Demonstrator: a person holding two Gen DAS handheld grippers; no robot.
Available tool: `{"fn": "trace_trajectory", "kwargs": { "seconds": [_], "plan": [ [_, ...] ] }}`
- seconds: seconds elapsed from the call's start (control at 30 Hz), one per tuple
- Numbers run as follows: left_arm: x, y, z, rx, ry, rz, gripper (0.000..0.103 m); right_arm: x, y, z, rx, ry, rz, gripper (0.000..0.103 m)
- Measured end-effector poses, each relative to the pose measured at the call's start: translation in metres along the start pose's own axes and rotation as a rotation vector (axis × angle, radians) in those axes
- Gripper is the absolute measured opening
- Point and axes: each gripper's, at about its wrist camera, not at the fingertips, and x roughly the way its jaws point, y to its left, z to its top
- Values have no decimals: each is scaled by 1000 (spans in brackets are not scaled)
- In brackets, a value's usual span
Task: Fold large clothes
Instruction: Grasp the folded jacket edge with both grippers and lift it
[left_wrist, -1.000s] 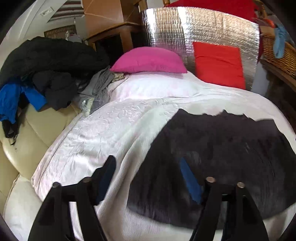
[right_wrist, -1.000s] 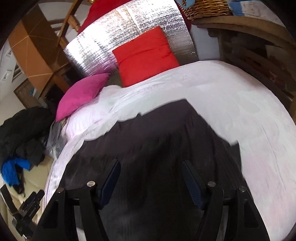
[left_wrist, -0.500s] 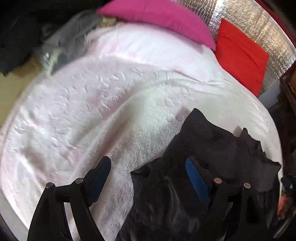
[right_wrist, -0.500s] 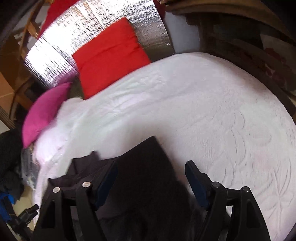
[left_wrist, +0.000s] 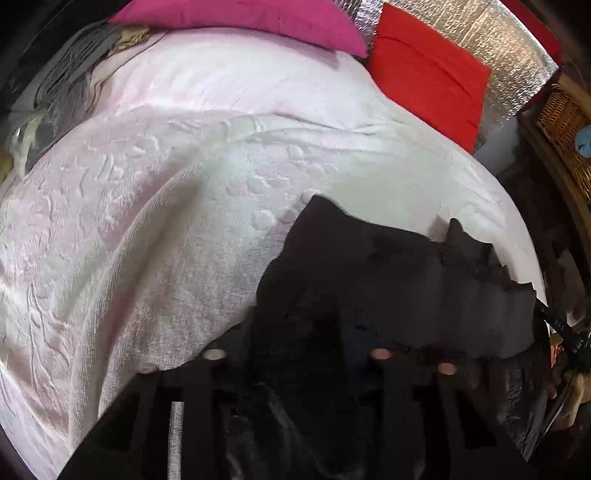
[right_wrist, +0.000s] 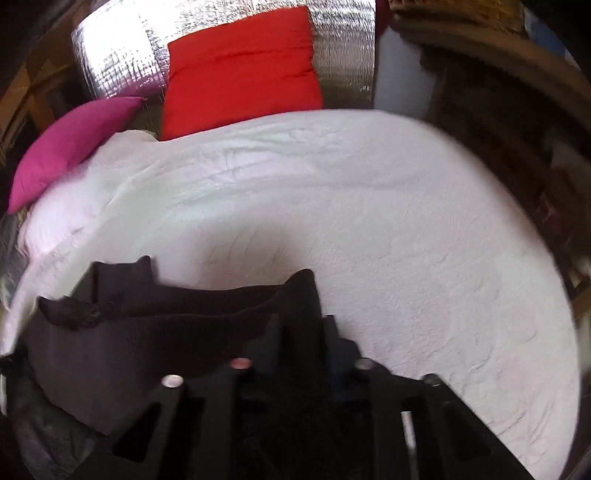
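The left wrist view alone shows a grey heap of clothes (left_wrist: 62, 77) at the bed's far left edge and a wicker basket (left_wrist: 565, 125) off the far right; the right wrist view alone shows the wide bare right half of the bed (right_wrist: 424, 240); both show the pink pillow (left_wrist: 243, 18), the red pillow (left_wrist: 428, 70) and the silver foil panel (right_wrist: 122, 48) at the far end. The dark garment (left_wrist: 388, 280) lies bunched at the bed's near edge; the left gripper (left_wrist: 295, 354) is closing with cloth between its fingers (left_wrist: 380, 369); whether they already pinch it I cannot tell; the right gripper (right_wrist: 301, 354) has its fingers (right_wrist: 266, 347) clamped on a raised fold of the garment. White bedspread stretches open beyond the garment, far and to both sides.
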Motion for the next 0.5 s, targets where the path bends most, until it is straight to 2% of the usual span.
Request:
{"fn": "trace_trajectory", "kwargs": {
  "seconds": [0.03,0.1,0.23,0.33,0.4,0.47,0.5],
  "plan": [
    [-3,-1,1,-7,-17,-12,24,-3,-2,1,7,-17,-1,11],
    [-11,-4,3,1,-59,-26,20,-10,-5,4,27,-61,-2,9],
    [-26,-8,5,-9,-140,-62,17,-26,-13,9,86,-148,-4,9],
    [-31,-7,9,-23,-184,-70,17,-23,-20,9,121,-158,-11,9],
    [-22,-8,10,-22,-178,-45,18,-14,-23,6,139,-138,-21,9],
    [-5,-9,9,-6,-153,21,21,-5,-30,1,167,-109,-25,8],
    [3,-10,9,1,-130,44,27,-2,-33,-3,181,-94,-22,8]
  ]
}}
